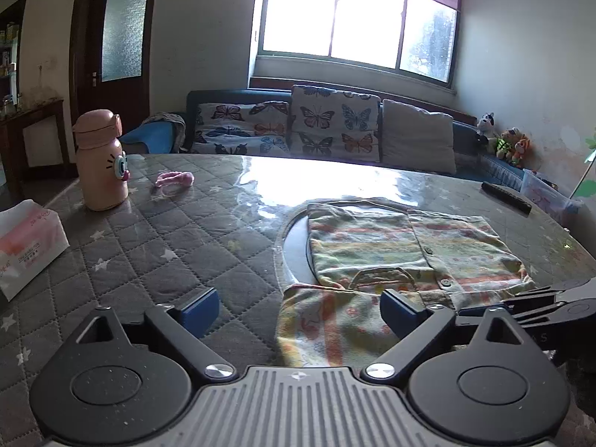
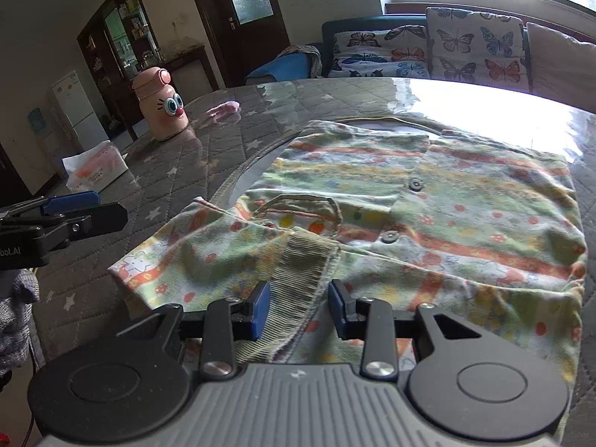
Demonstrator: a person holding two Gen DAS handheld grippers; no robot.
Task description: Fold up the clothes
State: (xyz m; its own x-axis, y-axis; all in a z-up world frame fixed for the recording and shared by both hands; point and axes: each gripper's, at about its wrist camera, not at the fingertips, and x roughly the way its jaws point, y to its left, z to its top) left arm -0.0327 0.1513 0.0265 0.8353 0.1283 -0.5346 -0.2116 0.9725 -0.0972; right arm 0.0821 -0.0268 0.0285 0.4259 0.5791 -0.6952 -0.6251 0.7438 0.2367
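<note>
The small striped, flower-printed cotton shirt (image 2: 428,216) lies flat on the grey quilted, star-dotted table cover (image 1: 149,253), its long axis running away from both tongs, buttons up. The right gripper (image 2: 298,309) sits at its near hem, pads partly apart and straddling the ribbed olive placket without visibly pinching it. The left gripper (image 1: 298,309) stands wide apart and holds nothing; the folded-out sleeve (image 1: 324,324) lies between its pads, toward the right-hand one. Judged from this, the sleeve is nearer the left hand. Far left of the tongs, a pink cartoon-faced flask (image 1: 100,160) stands closed and a tissue pack (image 1: 26,242) lies beside it
</note>
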